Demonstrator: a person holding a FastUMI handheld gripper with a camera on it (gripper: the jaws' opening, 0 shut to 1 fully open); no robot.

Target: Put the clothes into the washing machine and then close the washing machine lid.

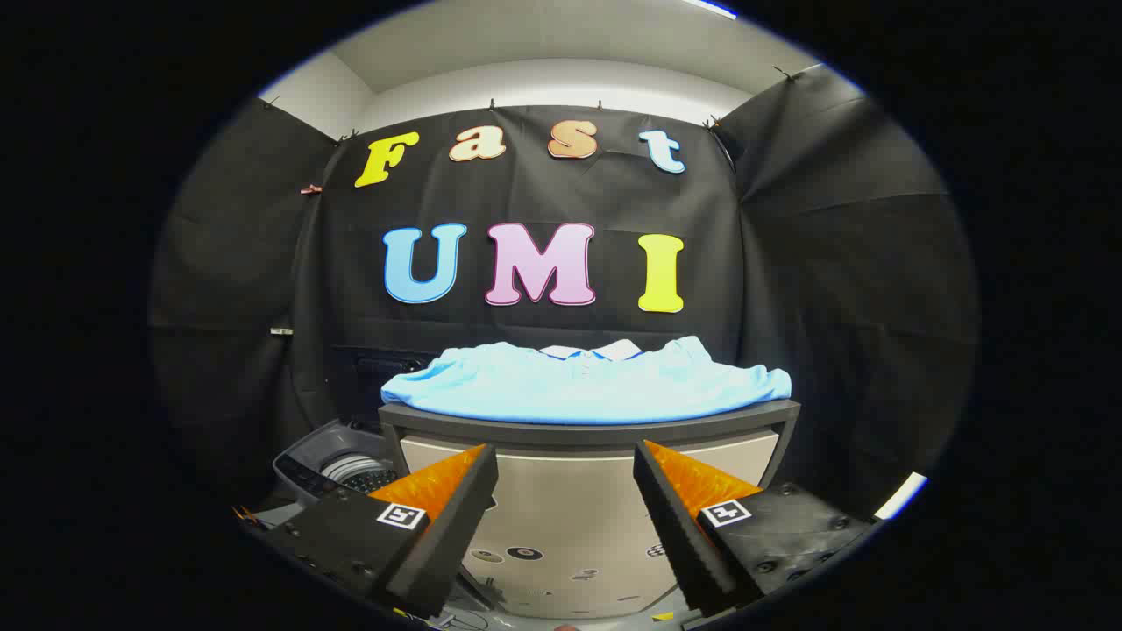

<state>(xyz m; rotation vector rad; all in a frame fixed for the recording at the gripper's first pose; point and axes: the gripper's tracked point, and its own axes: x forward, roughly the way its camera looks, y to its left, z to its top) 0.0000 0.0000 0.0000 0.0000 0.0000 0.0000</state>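
Note:
A light blue shirt [583, 386] with a white collar lies folded flat on top of a dark-topped cabinet [587, 434], beyond and above my fingers. My gripper [565, 456] is open, its two fingers spread wide with nothing between them, held in front of the cabinet's pale front face. Down to the left of the cabinet stands the washing machine [337, 469], grey, with its top opening and drum showing; its lid is not clearly visible.
Black cloth walls close in the booth behind and on both sides. The cabinet's pale front panel [570, 517] fills the space between my fingers. A white strip [903, 495] shows low at the right.

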